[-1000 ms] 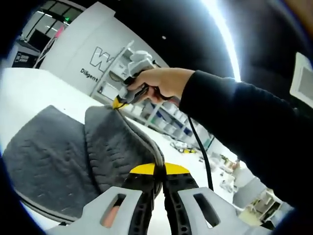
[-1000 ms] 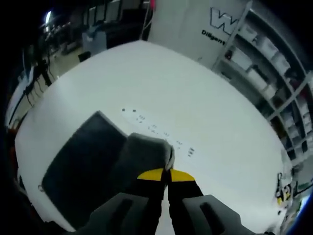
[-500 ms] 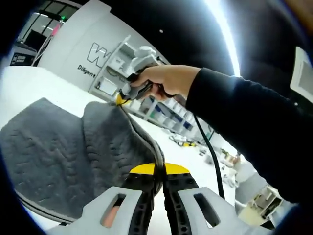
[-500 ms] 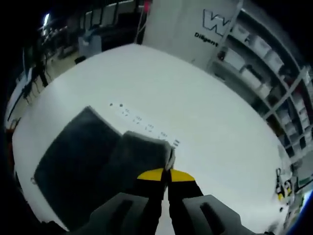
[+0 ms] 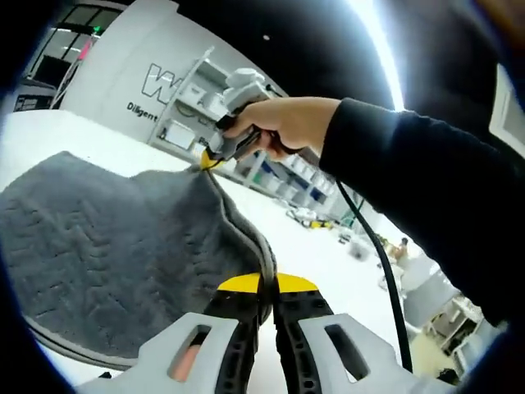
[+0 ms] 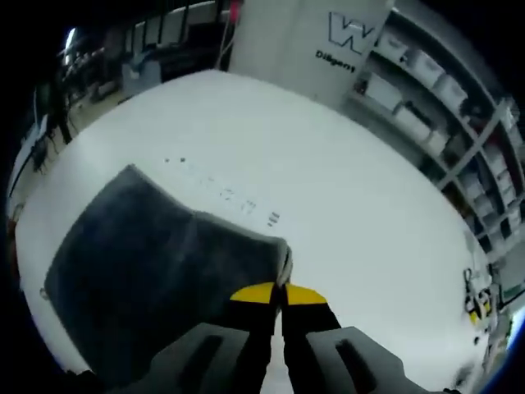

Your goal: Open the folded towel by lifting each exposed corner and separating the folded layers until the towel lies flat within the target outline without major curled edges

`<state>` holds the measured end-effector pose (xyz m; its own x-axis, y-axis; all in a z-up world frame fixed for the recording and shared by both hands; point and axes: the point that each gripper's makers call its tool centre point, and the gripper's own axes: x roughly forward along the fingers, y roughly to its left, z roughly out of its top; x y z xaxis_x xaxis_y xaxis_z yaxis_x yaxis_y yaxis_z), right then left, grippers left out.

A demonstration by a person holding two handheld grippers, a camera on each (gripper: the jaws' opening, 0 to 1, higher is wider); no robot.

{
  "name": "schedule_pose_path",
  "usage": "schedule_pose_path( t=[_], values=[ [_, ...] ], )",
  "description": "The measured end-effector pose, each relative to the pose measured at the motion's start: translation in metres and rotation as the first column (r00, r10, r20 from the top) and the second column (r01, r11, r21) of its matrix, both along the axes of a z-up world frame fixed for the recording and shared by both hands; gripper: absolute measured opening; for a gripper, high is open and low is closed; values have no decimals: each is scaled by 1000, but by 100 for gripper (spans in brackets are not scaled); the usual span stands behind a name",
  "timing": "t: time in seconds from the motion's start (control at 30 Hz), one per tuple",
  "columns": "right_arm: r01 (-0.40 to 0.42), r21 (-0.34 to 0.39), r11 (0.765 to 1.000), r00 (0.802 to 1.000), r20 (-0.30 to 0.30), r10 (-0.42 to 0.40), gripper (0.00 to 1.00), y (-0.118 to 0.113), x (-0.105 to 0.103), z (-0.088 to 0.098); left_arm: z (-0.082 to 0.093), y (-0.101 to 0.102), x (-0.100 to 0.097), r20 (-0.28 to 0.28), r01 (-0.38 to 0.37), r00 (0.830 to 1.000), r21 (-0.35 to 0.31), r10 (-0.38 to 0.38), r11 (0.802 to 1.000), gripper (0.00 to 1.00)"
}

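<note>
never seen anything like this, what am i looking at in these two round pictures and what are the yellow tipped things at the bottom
These come from two fisheye cameras, each riding on a hand-held gripper that a person works, one per hand. No robot arm is involved. The yellow-tipped prongs at the bottom are each gripper's own two jaws.

In the left gripper view, the left gripper is shut on an edge of a grey towel. Above it, the person's hand holds the right gripper, which pinches another corner of the same towel.

The right gripper view looks down along that gripper onto a white table. The towel hangs lifted between the two grippers, with its far part lying on the table. Shelves stand behind.
</note>
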<state>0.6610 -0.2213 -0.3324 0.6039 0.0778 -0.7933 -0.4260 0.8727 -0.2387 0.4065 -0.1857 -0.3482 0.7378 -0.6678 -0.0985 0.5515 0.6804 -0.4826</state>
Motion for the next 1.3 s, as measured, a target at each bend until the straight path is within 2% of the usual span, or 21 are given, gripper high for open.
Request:
schedule_pose_path(
  t=[0.17,0.3,0.43,0.7,0.9,0.97,1.17,1.3],
  values=[
    [-3,-6,1000,1000,3,3,0,-10,-5,-20,-6,-6,1,5,0,1000,38,0,999,3],
    [-6,17,1000,1000,10,6,0,-12,-6,-30,-14,-14,-2,-19,27,999,70,-25,997,3],
    [5,21,1000,1000,-4,-5,0,-17,-11,-50,-23,-19,-3,-40,45,998,101,-41,994,3],
    [18,24,1000,999,-28,-17,0,-24,-17,-71,-31,-26,-5,-64,79,995,135,-71,988,3],
    [19,24,1000,999,-42,-18,0,-25,-17,-77,-40,-30,-6,-86,93,993,152,-81,984,3],
    [13,17,1000,999,-46,-13,0,-24,-18,-80,-46,-31,-7,-113,103,990,147,-87,984,3],
    [-8,-15,1000,999,-54,8,0,-27,-13,-89,-45,-31,-7,-136,104,987,134,-85,986,5],
    [-19,-28,999,998,-56,18,0,-29,-7,-88,-48,-35,-10,-154,126,982,128,-105,984,8]
  ],
)
